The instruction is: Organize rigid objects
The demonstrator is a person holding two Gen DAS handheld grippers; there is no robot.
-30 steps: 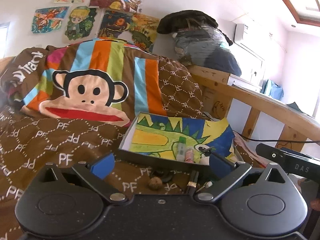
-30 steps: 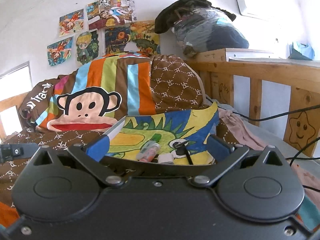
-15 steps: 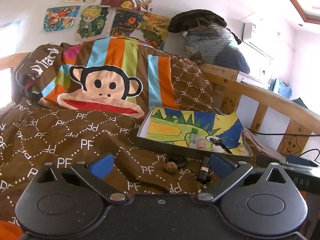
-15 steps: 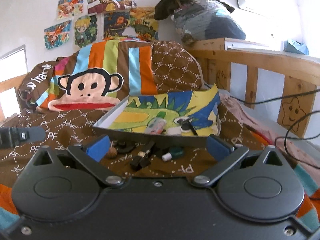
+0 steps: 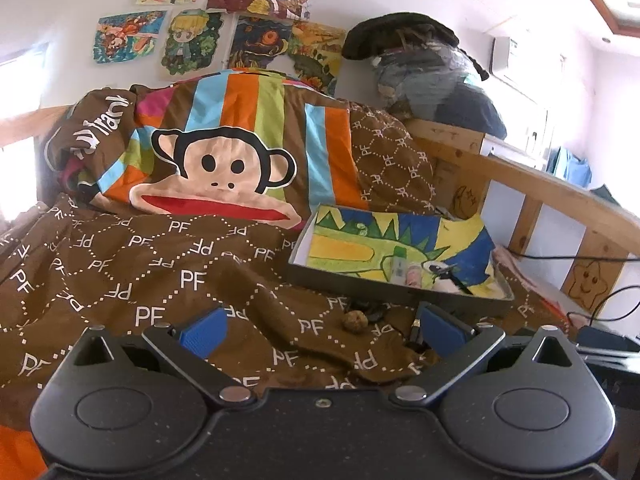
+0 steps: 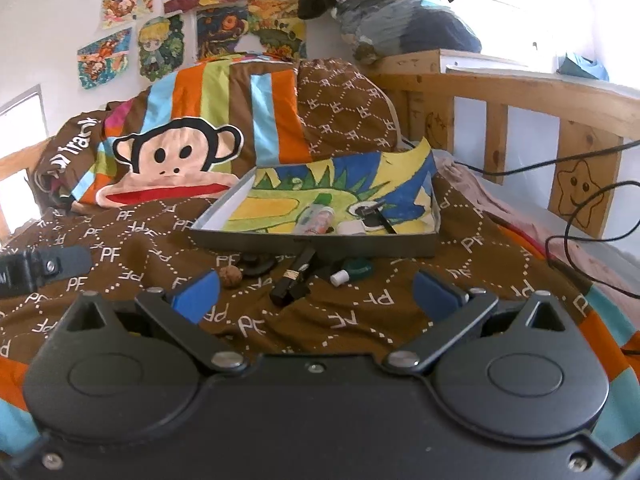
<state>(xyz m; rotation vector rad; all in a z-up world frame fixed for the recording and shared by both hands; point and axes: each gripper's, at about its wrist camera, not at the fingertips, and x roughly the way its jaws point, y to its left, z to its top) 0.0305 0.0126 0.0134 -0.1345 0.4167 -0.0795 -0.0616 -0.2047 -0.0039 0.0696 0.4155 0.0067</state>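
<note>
A shallow grey tray (image 6: 316, 245) (image 5: 400, 286) lined with a bright dinosaur drawing lies on the brown bedspread. Inside it are a small bottle (image 6: 316, 216) (image 5: 400, 266), a white cap (image 6: 349, 227) and a black clip (image 6: 374, 214). In front of the tray, on the bedspread, lie a walnut (image 6: 231, 276) (image 5: 354, 320), a black disc (image 6: 256, 264), a black stick-shaped item (image 6: 294, 278) and a green piece with a white cap (image 6: 354, 270). My right gripper (image 6: 316, 290) is open, hovering just short of these loose items. My left gripper (image 5: 320, 330) is open and empty, further left.
A monkey-print pillow (image 5: 220, 168) leans behind the tray. A wooden bed rail (image 6: 520, 92) runs along the right, with black cables (image 6: 580, 216) draped over it. The left tool's finger (image 6: 44, 266) shows at the right view's left edge. Bare bedspread (image 5: 140, 280) spreads to the left.
Both grippers have pulled back and risen away from the tray; the loose items in front of it have come into view. Both stay open.
</note>
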